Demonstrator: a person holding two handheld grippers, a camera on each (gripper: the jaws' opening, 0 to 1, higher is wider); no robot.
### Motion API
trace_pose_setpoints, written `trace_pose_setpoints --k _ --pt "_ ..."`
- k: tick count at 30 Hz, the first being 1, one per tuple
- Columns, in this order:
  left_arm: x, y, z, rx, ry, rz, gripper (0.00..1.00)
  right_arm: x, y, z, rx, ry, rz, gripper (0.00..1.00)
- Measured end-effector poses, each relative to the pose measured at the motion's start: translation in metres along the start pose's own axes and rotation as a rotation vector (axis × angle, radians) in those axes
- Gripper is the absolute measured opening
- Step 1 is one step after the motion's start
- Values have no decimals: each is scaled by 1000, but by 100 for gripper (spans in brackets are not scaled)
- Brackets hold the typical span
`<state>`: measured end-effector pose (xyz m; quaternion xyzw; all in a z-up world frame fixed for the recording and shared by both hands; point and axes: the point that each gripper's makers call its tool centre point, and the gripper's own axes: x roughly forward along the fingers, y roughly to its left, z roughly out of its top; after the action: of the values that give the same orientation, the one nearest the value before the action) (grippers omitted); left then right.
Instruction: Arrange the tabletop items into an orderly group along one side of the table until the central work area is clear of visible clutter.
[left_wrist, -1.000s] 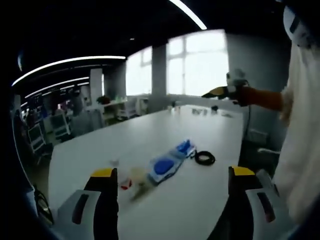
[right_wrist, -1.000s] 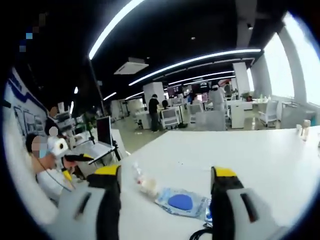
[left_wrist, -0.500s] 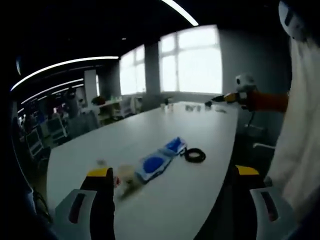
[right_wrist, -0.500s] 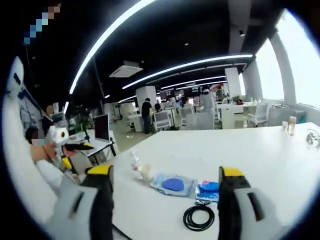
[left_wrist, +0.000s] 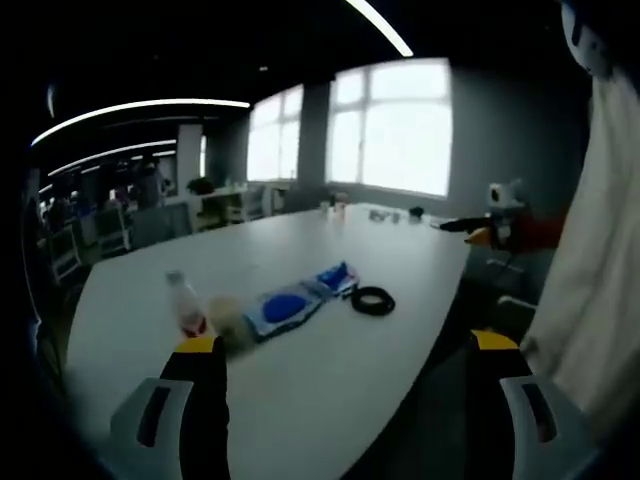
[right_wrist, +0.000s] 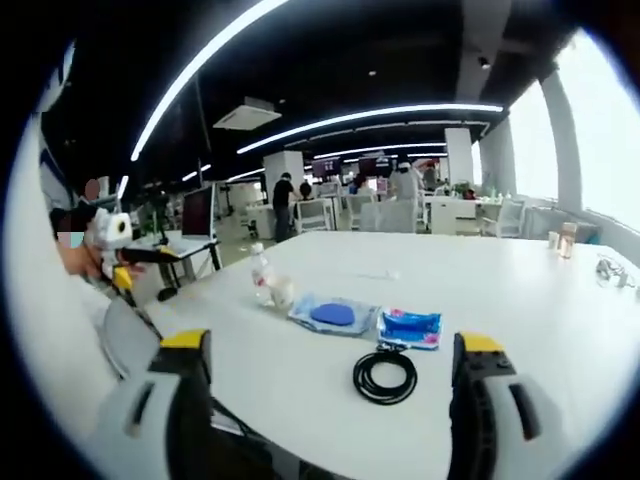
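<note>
Well apart from the table (right_wrist: 520, 330) edge, both grippers' jaws gape.

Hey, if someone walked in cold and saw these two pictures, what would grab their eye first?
Probably the short row of clutter near the edge of the big white table: a small bottle, a clear packet with a blue oval, a blue packet and a black cable coil closest to the right tool. Both the right and left tool hang open, holding nothing. Bright windows glow behind the table.
</note>
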<state>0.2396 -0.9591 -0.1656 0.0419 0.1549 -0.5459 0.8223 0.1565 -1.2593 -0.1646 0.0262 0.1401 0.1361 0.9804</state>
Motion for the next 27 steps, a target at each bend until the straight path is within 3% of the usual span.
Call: trace_pose_setpoints --k 12,18,27 --pt "-12 6 -42 -55 42 58 97 8 -1 -27 -17 26 9 99" --pt "-14 5 -55 -74 58 79 97 14 2 -35 -76 61 23 96" --pt "-9 2 -65 -96 76 85 97 18 4 -47 -89 100 41 94"
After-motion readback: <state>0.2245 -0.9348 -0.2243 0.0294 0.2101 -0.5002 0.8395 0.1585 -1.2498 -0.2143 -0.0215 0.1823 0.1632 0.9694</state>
